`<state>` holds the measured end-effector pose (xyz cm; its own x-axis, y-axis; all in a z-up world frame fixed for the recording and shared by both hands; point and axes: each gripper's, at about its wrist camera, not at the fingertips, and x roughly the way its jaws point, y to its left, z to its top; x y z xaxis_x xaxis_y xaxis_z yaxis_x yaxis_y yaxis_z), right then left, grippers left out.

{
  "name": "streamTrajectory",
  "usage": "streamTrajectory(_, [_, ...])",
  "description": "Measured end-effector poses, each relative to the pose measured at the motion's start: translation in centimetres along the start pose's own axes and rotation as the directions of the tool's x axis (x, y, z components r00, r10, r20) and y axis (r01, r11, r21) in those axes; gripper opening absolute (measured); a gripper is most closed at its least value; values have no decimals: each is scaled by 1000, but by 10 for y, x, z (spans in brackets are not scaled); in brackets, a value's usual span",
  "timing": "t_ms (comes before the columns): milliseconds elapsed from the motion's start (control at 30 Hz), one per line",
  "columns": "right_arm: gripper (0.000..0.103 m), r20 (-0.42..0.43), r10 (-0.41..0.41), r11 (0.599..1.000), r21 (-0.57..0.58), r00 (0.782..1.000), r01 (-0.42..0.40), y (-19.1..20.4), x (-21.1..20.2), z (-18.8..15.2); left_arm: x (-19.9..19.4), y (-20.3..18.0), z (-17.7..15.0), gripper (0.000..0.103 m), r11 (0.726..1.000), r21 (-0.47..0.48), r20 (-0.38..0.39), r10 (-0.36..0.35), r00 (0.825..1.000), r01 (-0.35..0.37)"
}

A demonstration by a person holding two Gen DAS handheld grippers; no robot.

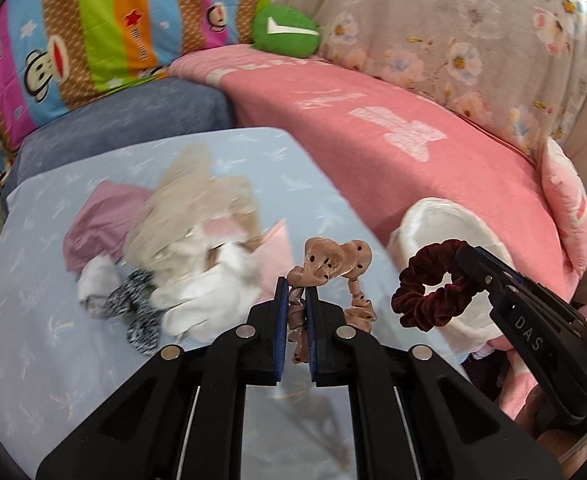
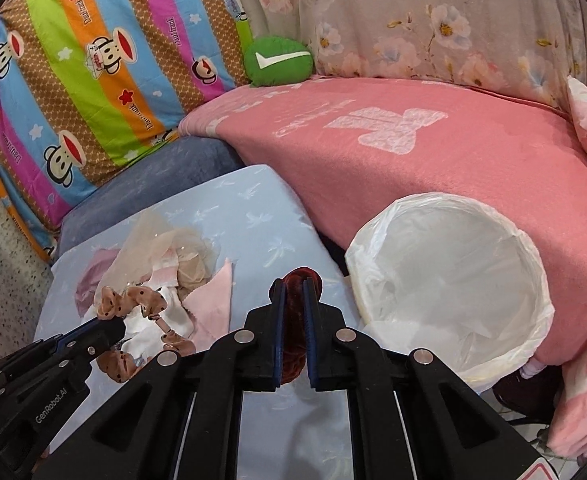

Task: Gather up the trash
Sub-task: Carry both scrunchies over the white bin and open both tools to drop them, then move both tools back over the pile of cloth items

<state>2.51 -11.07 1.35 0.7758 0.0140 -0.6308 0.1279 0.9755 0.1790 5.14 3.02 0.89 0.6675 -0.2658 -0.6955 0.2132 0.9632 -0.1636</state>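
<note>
My left gripper is shut on a tan scrunchie with dark dots and holds it above the light blue sheet. It also shows in the right wrist view. My right gripper is shut on a dark red velvet scrunchie, seen in the left wrist view to the right of the left gripper, near the rim of a bin lined with a white plastic bag. A pile of cloth scraps lies on the sheet, left of both grippers.
A pink blanket covers the bed behind the bin. A striped monkey-print quilt, a green cushion and a floral cover stand at the back. A blue-grey cushion borders the sheet.
</note>
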Motion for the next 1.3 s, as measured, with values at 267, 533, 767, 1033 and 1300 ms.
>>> streamTrajectory(267, [8, 62, -80, 994, 73, 995, 75, -59, -21, 18, 19, -60, 21, 9, 991, 98, 3, -92, 996, 91])
streamTrajectory(533, [8, 69, -147, 981, 136, 987, 137, -109, -19, 26, 44, -108, 32, 9, 971, 167, -26, -167, 986, 169])
streamTrajectory(767, [9, 47, -167, 974, 163, 985, 157, -131, -7, 27, 65, -131, 35, 10, 956, 200, -65, -206, 976, 215])
streamTrajectory(1033, [48, 55, -203, 964, 186, 978, 189, -135, -4, 25, 71, -129, 37, 66, 967, 187, -49, -165, 985, 171])
streamTrajectory(1300, [56, 48, -211, 967, 160, 976, 201, -121, -5, 22, 69, -109, 39, 66, 978, 150, -43, -139, 989, 144])
